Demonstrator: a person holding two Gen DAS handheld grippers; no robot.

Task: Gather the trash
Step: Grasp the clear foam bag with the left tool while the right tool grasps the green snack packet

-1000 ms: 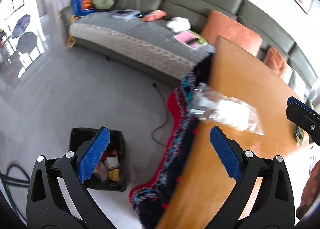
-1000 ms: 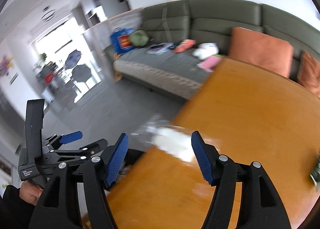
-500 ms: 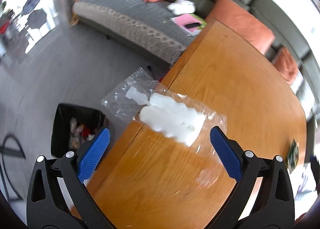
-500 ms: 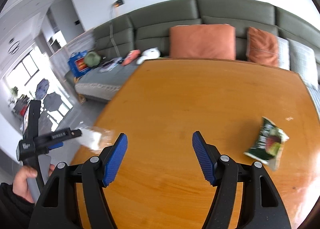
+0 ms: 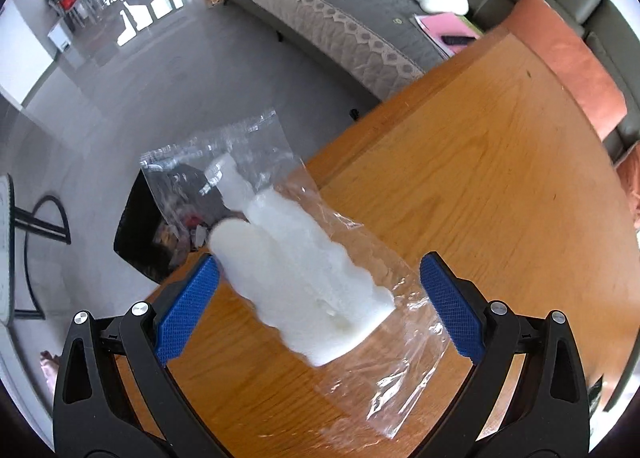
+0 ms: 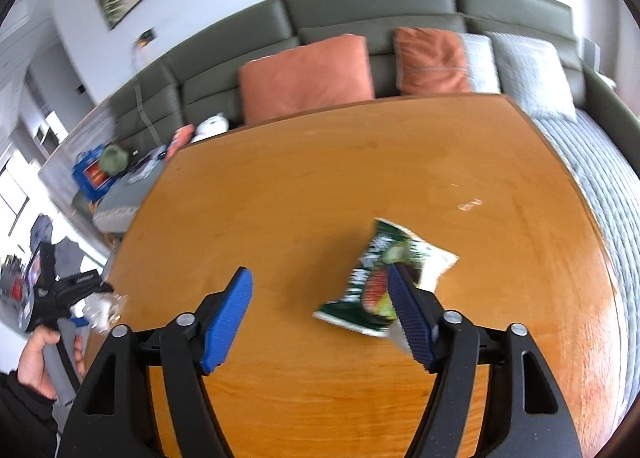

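- Clear plastic bag [image 5: 280, 226] with white foam pieces inside lies at the corner of the wooden table [image 5: 500, 162], its open end sticking out past the edge.
- Left gripper [image 5: 316, 306] is spread wide, one blue pad on each side of the bag; neither pad appears to press on the plastic, though the film near the right-hand pad is hard to read.
- Below the overhanging end of the bag, on the grey floor [image 5: 168, 98], stands a black bin [image 5: 160, 234] with mixed rubbish in it.
- Right gripper [image 6: 324, 318] is also released, its jaws well apart above the table [image 6: 280, 186].
- A dark green snack wrapper [image 6: 376, 282] lies flat on the table; the right-hand pad overlaps its near edge in the right wrist view, and the rest of the wrapper lies between the two pads.
- A small clear scrap [image 6: 470, 205] sits on the table beyond the wrapper, well apart from it.
- At the left edge of the right wrist view, the left hand [image 6: 40, 358] grips the handle of the other tool, with the bag [image 6: 102, 306] beside it at the table corner.
- A green sofa [image 6: 360, 26] with orange cushions [image 6: 308, 74] runs behind the table.
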